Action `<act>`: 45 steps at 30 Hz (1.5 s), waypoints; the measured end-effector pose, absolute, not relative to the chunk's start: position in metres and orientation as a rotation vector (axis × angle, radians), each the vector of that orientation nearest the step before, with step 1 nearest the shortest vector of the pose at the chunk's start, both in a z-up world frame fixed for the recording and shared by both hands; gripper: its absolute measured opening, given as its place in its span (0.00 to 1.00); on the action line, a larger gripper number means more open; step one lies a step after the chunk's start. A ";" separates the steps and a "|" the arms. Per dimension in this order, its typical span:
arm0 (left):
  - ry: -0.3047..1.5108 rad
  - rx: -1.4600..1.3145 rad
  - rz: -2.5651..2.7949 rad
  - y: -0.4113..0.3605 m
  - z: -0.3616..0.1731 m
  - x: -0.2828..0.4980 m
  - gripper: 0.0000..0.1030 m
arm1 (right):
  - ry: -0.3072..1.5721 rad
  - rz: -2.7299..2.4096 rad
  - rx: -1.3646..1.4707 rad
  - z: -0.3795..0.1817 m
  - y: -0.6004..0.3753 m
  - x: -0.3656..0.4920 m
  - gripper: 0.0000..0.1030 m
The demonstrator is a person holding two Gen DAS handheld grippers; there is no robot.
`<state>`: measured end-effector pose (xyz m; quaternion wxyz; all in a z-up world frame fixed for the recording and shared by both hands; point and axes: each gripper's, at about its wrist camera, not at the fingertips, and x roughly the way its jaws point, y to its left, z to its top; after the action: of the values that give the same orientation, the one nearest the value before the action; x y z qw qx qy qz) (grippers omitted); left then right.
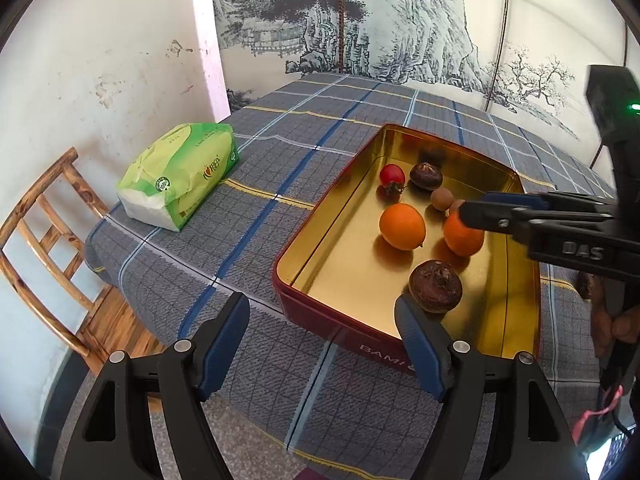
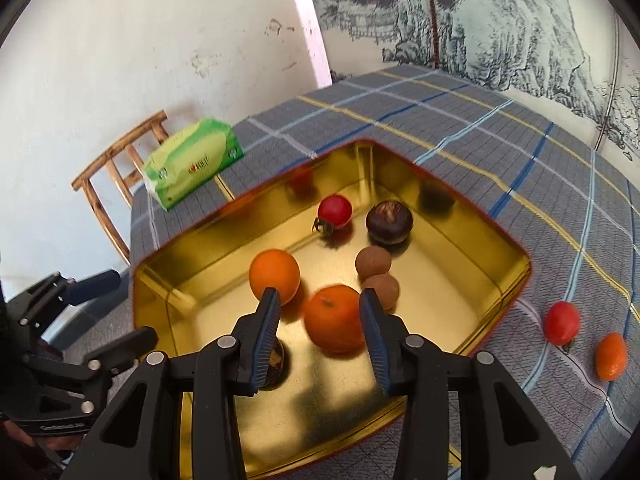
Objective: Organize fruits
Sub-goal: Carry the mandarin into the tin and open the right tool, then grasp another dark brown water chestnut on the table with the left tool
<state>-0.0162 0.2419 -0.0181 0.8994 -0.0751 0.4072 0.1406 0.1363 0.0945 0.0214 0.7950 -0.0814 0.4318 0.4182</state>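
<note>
A plaid tablecloth [image 1: 280, 152] covers the table by a white wall and a landscape mural [image 1: 380, 20], with a tissue pack [image 1: 180, 176] left of the gold tin [image 1: 320, 236]. In the tin lie two oranges [image 2: 333, 318], a tomato [image 2: 335, 211], two longans [image 2: 373, 262] and two chestnuts [image 1: 435, 286]. The right gripper [image 2: 318, 304] hangs open over the tin around one orange; the left gripper [image 1: 322, 312] is open at the tin's near edge.

Ahead of the right hand-held gripper [image 2: 320, 304], fruit crowds the tin [image 2: 500, 232]; bare worktop [image 2: 460, 128] beyond it looks passable.
</note>
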 end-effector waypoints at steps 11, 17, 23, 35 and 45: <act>0.827 -0.096 0.256 0.223 -0.004 -0.023 0.74 | 0.792 0.768 -0.141 0.046 -0.009 0.095 0.55; 0.809 -0.039 0.134 0.189 0.010 -0.019 0.74 | 0.731 0.439 -0.131 0.045 -0.125 0.093 0.62; 0.821 0.047 -0.047 0.129 0.018 -0.004 0.74 | 0.800 0.269 0.002 0.019 -0.210 0.098 0.62; 0.914 -0.011 -0.341 0.030 0.004 0.075 0.74 | 0.798 0.288 0.141 -0.002 -0.254 0.093 0.68; 1.007 0.008 -0.341 -0.003 -0.036 0.120 0.65 | 0.813 0.323 0.233 -0.007 -0.264 0.094 0.69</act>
<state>0.1200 -0.0031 -0.0362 0.8621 0.0038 0.4800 -0.1625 0.0941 -0.2644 -0.0075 0.8992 0.1125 0.3928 0.1562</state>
